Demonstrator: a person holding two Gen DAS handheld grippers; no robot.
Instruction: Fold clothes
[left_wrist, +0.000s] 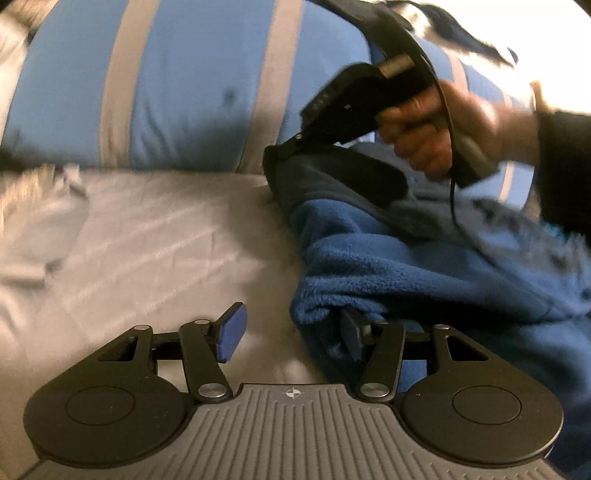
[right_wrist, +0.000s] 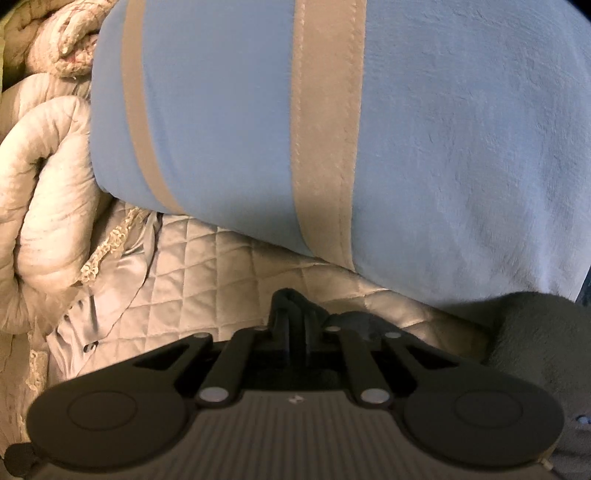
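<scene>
A blue fleece (left_wrist: 424, 266) lies bunched on the bed (left_wrist: 155, 236), at the right side of the left wrist view, in front of a big blue pillow (left_wrist: 192, 92) with tan stripes. The left gripper (left_wrist: 291, 332) is spread wide: its left pad stands free over the sheet, while the right finger (left_wrist: 351, 332) is tucked into the fleece's lower edge, so nothing is pinched there. The right gripper (left_wrist: 291, 146), held in the person's right hand (left_wrist: 428, 133), has its tips pressed together on a dark band at the fleece's top edge (left_wrist: 280, 153); the right wrist view confirms this, with dark cloth (right_wrist: 295, 306) clamped between closed fingers above a quilted cover (right_wrist: 207, 266). Motion blur softens the left wrist view, so finer detail of the garment, such as sleeves or a collar, cannot be told. The step in hand looks like the early laying out: 1 edge is taken and the garment is still a heap, with no fold made. The next move probably calls for the left gripper to close on the lower edge it straddles, then for both to draw apart and spread the fleece flat on the bed before any fold. Thick pile may slip or catch extra layers, so a deep bite on a single layer would help.
</scene>
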